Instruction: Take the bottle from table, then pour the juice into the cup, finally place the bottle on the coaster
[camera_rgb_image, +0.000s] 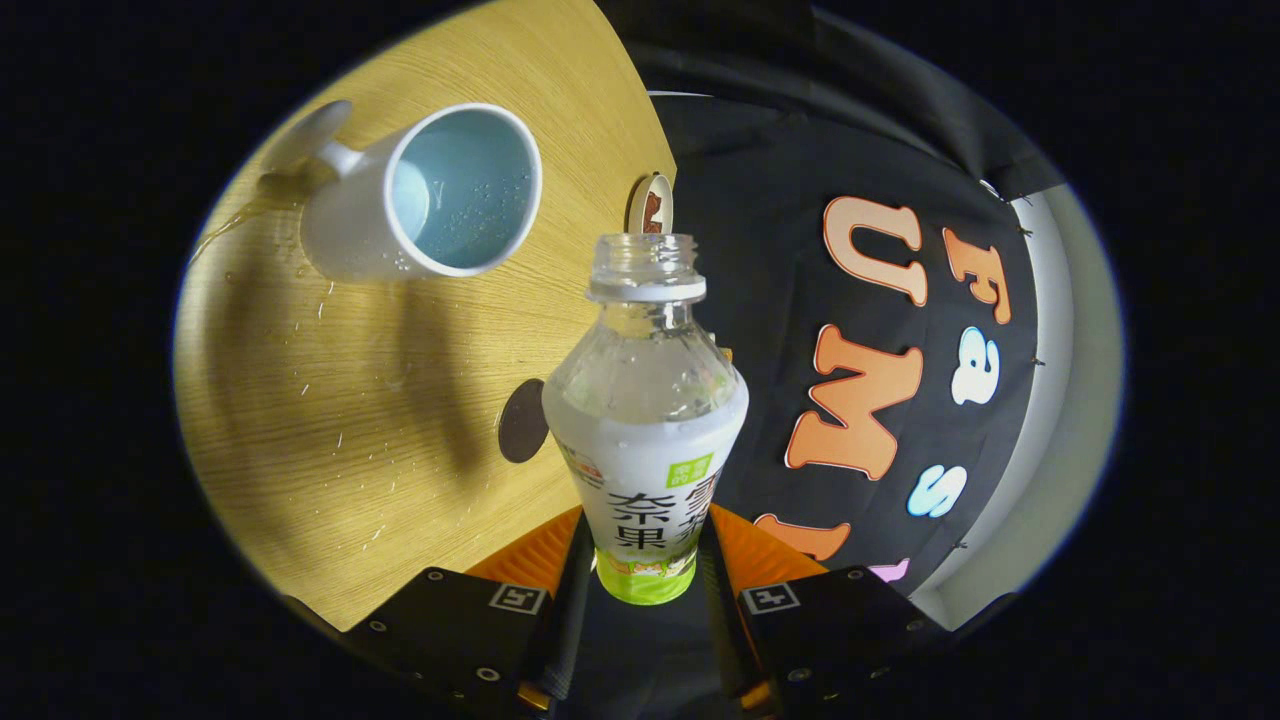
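Gripper (645, 545): 2 fingers closed against the sides of the bottle (645, 440), gripping its lower body. Bottle uncapped, white liquid up to the shoulder. Dark round coaster (522, 421) on the wooden table (330, 400) just behind it. Farther off, white cup (430, 195), droplets scattered nearby.

Uncapped bottle (645, 420) beside white cup (425, 195)

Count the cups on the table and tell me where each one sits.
1. The white cup stands on the wooden table, beyond the bottle that the gripper holds.
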